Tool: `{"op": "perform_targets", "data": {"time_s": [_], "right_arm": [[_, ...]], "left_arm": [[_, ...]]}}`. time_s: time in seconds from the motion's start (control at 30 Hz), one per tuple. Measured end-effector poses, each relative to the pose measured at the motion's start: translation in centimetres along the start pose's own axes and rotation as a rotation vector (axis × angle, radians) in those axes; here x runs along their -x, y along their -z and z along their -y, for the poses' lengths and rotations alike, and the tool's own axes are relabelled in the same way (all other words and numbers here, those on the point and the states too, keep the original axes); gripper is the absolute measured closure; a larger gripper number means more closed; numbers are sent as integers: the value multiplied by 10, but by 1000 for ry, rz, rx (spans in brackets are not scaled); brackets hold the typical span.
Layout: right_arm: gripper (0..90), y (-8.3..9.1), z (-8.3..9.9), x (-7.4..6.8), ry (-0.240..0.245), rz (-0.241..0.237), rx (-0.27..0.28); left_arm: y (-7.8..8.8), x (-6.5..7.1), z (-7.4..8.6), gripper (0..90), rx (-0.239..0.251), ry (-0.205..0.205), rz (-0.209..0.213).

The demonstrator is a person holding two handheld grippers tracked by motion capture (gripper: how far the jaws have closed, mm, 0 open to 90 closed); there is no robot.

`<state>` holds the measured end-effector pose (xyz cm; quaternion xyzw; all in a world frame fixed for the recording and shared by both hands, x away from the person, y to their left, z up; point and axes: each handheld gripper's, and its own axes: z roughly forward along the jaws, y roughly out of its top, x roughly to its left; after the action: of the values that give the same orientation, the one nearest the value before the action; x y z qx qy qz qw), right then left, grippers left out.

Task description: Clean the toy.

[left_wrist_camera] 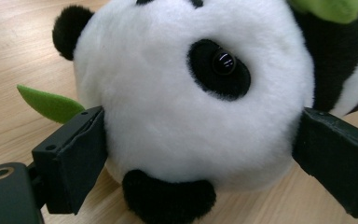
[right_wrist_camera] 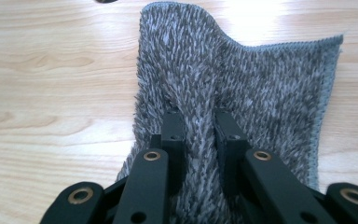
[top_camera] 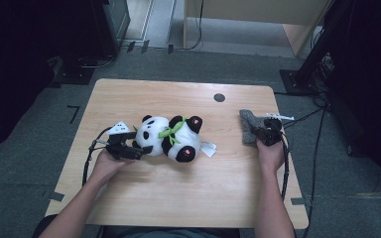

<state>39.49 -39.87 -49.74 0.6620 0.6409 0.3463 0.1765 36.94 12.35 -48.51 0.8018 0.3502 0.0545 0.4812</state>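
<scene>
A black-and-white panda plush (top_camera: 171, 138) with a green scarf lies on its side at the middle of the wooden table (top_camera: 178, 198). My left gripper (top_camera: 140, 140) is at its head from the left. In the left gripper view the wide-spread jaws press on both sides of the panda's white head (left_wrist_camera: 191, 107), so my left gripper (left_wrist_camera: 203, 140) is shut on it. A shaggy grey cloth (top_camera: 248, 124) lies near the table's right edge. My right gripper (top_camera: 263, 133) is on its near side. The right gripper (right_wrist_camera: 200, 121) is shut on a raised fold of the cloth (right_wrist_camera: 270, 84).
A small black round spot (top_camera: 219, 97) marks the table's far side. A white tag (top_camera: 208, 148) sticks out from the panda toward the right. A green felt leaf (left_wrist_camera: 46, 102) lies by the head. Dark equipment and cables stand on the floor beyond the table.
</scene>
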Motion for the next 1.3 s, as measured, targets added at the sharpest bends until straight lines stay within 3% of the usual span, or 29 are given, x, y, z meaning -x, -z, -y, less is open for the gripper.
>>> {"op": "perform_targets", "data": {"time_s": [0.17,0.3,0.33,0.4,0.5,0.67,0.83,0.97,1.3], "right_arm": [[779,4,-4,-11,37,-41,20],[777,9,-7,-21,78,-96,61],[777,10,-7,-23,87,-102,65],[776,10,-7,-28,114,-114,63],[776,10,-9,-31,112,-114,30],[770,13,-11,-35,130,-147,36],[767,12,-13,-43,171,-168,33],[767,18,-20,-54,192,-207,49],[765,33,-42,-86,270,-270,73]], "left_arm": [[5,0,-5,33,56,0,14],[-5,-2,-1,17,18,7,-2],[-8,-4,0,3,3,10,14],[-10,-6,1,0,18,5,17],[-12,-9,3,0,35,1,27],[-14,-9,4,3,40,-9,26],[-11,-8,4,125,24,-33,12],[-10,-3,5,168,30,-40,-12],[-7,6,7,247,26,-15,-41]]}}
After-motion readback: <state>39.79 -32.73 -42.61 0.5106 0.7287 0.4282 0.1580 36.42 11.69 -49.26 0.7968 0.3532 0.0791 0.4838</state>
